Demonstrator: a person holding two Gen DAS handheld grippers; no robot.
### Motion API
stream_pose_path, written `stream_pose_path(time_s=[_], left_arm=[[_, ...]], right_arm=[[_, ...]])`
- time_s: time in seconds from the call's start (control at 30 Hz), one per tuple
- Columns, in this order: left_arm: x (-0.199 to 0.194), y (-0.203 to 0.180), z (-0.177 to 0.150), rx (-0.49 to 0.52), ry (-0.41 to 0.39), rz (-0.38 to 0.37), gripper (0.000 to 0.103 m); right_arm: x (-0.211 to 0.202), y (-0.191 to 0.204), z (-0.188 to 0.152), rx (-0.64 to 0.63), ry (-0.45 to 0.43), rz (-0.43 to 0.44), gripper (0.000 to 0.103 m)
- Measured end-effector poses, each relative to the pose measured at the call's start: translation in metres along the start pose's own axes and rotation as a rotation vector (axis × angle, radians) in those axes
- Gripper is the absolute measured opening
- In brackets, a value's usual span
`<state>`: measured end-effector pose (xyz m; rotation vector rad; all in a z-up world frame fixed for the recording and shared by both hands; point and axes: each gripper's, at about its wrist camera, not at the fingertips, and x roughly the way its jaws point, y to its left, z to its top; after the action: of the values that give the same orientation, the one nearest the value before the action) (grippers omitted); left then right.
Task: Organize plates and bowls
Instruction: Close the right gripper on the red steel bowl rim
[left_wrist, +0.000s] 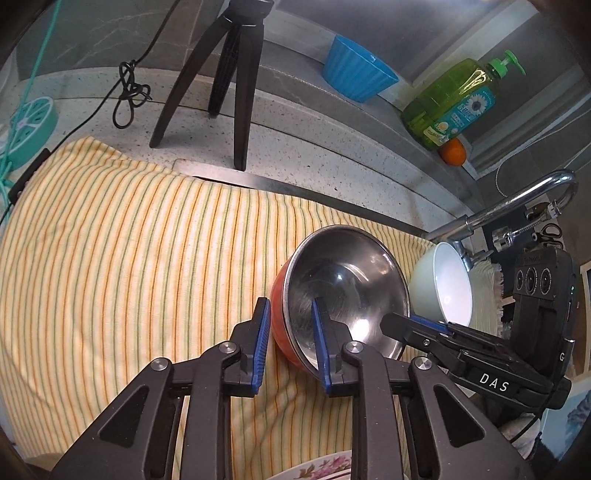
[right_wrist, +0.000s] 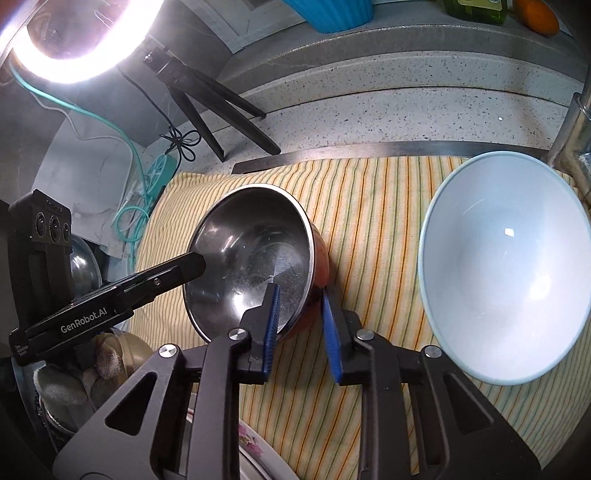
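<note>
Now | steel bowl (left_wrist: 343, 291) on striped cloth (left_wrist: 129, 258), mouth up, tilted | left gripper (left_wrist: 290, 328) pinches its left rim | right gripper (right_wrist: 301, 299) pinches opposite rim | white bowl (right_wrist: 506, 266) beside, tilted | bowls: two | flowered plate (left_wrist: 325, 467): one
</note>
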<state>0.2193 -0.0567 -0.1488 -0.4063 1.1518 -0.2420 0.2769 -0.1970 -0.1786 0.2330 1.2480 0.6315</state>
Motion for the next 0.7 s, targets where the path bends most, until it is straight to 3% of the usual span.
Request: stream_pose_path(time_s=[0.7], left_arm=[[-0.023,-0.003,-0.013,0.004,-0.042,-0.011,0.017]], right_arm=[[-0.016,0.013,-0.01,-0.029,-0.014,0.001,0.021]])
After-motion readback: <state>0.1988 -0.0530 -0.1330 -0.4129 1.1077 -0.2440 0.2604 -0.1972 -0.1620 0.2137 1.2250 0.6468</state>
